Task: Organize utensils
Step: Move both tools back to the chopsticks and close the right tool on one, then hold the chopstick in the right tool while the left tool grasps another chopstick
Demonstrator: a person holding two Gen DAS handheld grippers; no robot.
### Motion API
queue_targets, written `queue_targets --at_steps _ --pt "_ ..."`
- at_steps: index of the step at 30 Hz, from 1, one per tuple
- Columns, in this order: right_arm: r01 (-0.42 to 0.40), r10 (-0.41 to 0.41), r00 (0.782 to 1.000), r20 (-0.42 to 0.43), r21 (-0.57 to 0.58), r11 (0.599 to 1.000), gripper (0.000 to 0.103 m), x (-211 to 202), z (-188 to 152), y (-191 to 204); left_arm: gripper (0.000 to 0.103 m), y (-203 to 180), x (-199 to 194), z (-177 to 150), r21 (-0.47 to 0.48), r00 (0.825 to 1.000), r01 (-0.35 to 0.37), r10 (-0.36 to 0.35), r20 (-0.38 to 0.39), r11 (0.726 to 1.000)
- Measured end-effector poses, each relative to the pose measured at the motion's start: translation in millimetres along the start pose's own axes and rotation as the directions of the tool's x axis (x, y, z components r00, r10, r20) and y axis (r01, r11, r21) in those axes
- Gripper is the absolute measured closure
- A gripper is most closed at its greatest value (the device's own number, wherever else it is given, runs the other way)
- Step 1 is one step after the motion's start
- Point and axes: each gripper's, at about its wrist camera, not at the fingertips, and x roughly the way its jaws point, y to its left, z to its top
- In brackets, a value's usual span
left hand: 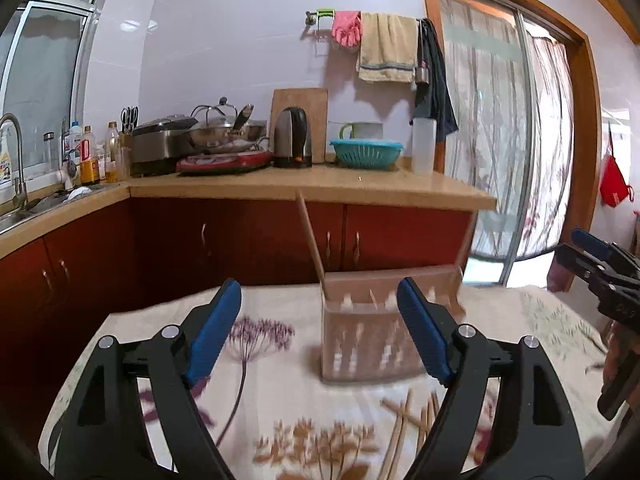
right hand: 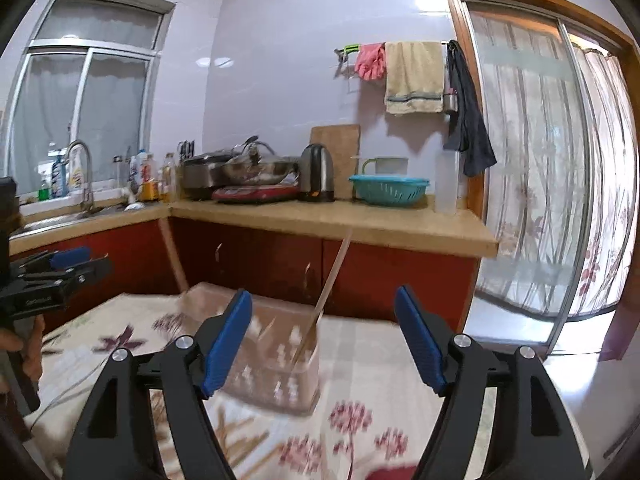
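**Utensil holder on table, both grippers released**

Left gripper (left hand: 320, 336): jaws apart, nothing clamped. Right gripper (right hand: 324, 344): jaws apart, nothing clamped. The perforated utensil holder (left hand: 372, 344) stands upright on the floral tablecloth (left hand: 272, 392), beyond the fingertips. Two chopsticks (right hand: 328, 292) lean inside it; more chopsticks (left hand: 404, 420) lie nearer.

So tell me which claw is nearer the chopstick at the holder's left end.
Left. The left claw faces that chopstick straight ahead between its open fingers; from the right claw it stands off to the left.
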Motion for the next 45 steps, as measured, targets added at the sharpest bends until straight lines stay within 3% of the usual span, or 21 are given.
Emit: queue_targets --at_steps 2,8,18,23,27,33,45 --pt "-0.029 0.029 0.999 -0.022 0.001 1.0 0.032 -10.3 -17.8 4.4 0.025 -0.5 -9.0 -15.4 -0.007 1.0 0.01 -0.011 -0.026 1.0" --pt "-0.124 0.127 0.988 -0.089 0.038 0.992 0.048 -41.2 -89.7 17.3 0.025 0.9 -30.1 -69.8 -0.028 0.995 -0.004 0.001 -0.105 1.0" --pt "-0.166 0.183 0.955 -0.235 0.089 0.982 0.07 -46.0 -171.0 27.7 0.028 2.1 -51.4 -134.5 -0.03 0.98 -0.044 0.038 -0.197 0.999" --pt "-0.173 0.185 0.947 -0.263 0.069 0.982 0.078 -48.0 -185.2 30.7 0.031 2.8 -56.2 -150.9 -0.031 0.975 -0.045 0.037 -0.219 0.998" --pt "-0.165 0.175 0.943 -0.284 0.06 0.984 0.093 -47.1 -192.0 30.6 0.032 2.3 -56.3 -158.9 -0.036 0.972 -0.042 0.032 -0.235 0.998" --pt "-0.132 0.133 0.953 -0.271 0.02 0.991 0.096 -52.3 -194.0 33.9 0.033 -1.3 -55.9 -166.1 -0.026 0.97 -0.034 0.026 -0.244 0.999" --pt "-0.087 0.081 0.965 -0.25 -0.013 0.996 0.096 -64.8 -193.1 24.0 0.05 -7.2 -52.4 -184.6 -0.007 0.958 0.008 -0.009 -0.288 1.0"
